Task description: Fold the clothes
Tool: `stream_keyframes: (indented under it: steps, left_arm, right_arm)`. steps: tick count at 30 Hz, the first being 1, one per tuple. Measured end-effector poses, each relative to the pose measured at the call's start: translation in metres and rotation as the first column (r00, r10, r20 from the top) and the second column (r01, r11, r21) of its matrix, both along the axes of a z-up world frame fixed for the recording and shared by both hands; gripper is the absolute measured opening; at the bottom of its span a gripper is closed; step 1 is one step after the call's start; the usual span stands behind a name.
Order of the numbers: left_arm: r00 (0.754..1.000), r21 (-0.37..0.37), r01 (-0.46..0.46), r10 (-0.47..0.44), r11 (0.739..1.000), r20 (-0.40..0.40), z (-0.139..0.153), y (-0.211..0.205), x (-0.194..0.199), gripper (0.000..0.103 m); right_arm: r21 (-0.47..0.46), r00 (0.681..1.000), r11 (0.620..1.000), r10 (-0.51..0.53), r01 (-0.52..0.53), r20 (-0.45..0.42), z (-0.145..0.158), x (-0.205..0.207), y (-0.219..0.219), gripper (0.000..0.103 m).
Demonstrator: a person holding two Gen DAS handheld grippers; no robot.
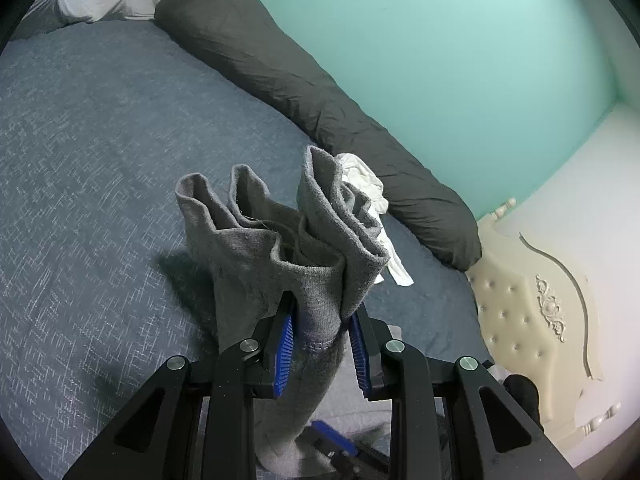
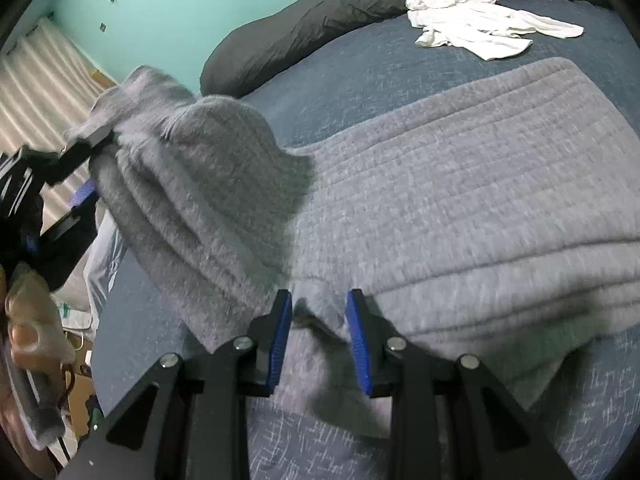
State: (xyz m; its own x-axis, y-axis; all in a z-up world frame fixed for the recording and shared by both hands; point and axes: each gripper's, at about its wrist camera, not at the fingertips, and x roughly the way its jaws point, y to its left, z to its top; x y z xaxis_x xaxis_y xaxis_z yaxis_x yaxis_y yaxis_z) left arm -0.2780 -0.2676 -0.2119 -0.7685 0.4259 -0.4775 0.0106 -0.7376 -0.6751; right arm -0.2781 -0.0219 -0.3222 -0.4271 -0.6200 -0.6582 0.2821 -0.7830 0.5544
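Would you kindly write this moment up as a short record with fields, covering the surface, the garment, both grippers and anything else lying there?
surface: blue bedspread
garment: grey knit garment, mostly flat on the bed, one end lifted
left gripper: shut on a bunched end of the garment
right gripper: fabric between its pads; grip unclear, view blurred
other items: white garment, crumpled; dark bolster pillow along the teal wall
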Motion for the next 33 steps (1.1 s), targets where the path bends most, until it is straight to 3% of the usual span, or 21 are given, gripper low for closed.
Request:
stream_keyframes:
  steps: [4,9,17,24,28,33]
  left_arm:
    - [1.000,-0.015,0.019,-0.019,1.000,0.004,0.000,0.009,-0.001,0.027]
    - [0.999,-0.051,0.039,-0.039,0.998,-0.002,0.008,0.022,-0.003,0.027]
    - [0.993,-0.130,0.117,-0.120,0.984,-0.009,0.023,0.071,-0.010,0.027]
    - [0.980,-0.180,0.195,-0.197,0.964,0.006,0.028,0.133,-0.023,0.027]
    - [0.965,-0.236,0.263,-0.260,0.936,0.045,0.019,0.175,-0.029,0.027]
    - [0.921,-0.282,0.385,-0.348,0.879,0.173,-0.027,0.238,-0.037,0.026]
  right_arm:
    - [0.060,1.000,0.998,0.021,-0.020,-0.016,-0.010,0.000,-0.014,0.026]
    - [0.073,1.000,0.997,0.027,-0.027,-0.011,0.000,-0.004,-0.012,0.025]
    - [0.028,0.994,0.996,-0.082,0.084,-0.071,0.031,0.030,0.075,0.024]
    - [0.000,0.990,0.991,-0.132,0.132,-0.042,0.022,0.050,0.141,0.014]
    - [-0.044,0.987,0.987,-0.157,0.156,-0.037,0.022,0.056,0.166,0.012]
    - [-0.086,0.980,0.977,-0.198,0.196,-0.015,0.019,0.065,0.196,0.012]
